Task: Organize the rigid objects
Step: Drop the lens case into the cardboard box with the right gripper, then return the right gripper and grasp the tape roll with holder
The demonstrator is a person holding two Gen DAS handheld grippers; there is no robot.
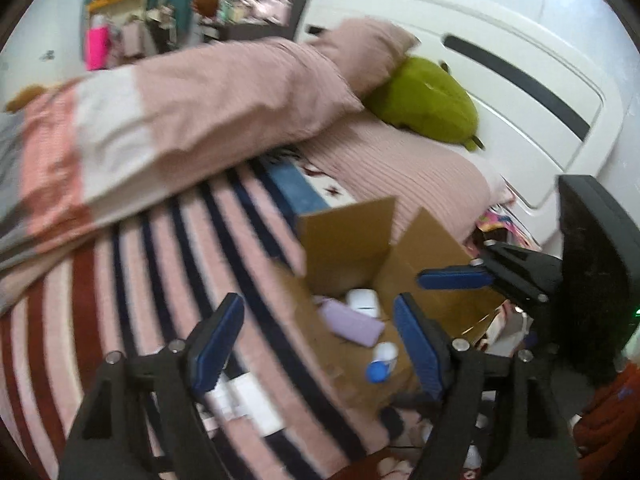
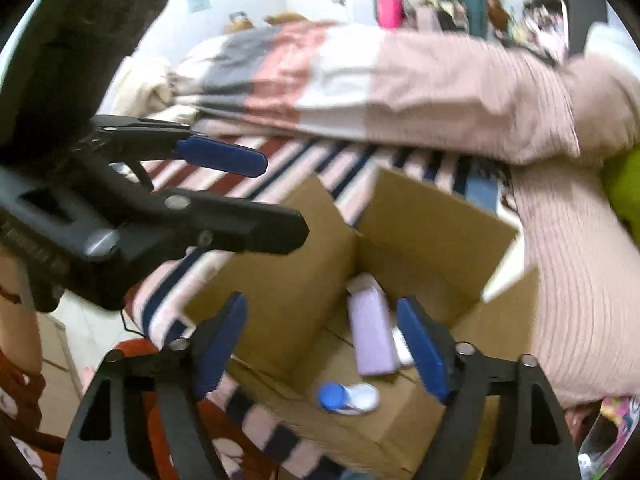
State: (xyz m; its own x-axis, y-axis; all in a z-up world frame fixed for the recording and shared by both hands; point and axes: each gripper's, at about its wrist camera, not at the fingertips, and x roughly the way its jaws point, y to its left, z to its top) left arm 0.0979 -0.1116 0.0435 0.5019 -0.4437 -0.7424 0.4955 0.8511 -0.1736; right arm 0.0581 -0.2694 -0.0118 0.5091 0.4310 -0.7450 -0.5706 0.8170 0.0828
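Right wrist: fingers (image 2: 420, 344) apart, empty.

- Your left gripper (image 1: 316, 344) has black plastic arms, blue finger pads and silver screws.
- Your right gripper (image 2: 322, 344), at six o'clock, looks the same.

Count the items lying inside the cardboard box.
3: a lilac case mid-floor, a white case behind it, and a blue-capped bottle near the front. Blur may hide others.

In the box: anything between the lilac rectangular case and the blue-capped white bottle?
Nothing: only bare cardboard floor of the open cardboard box separates the lilac rectangular case from the blue-capped white bottle, shown clearest in the right wrist view.
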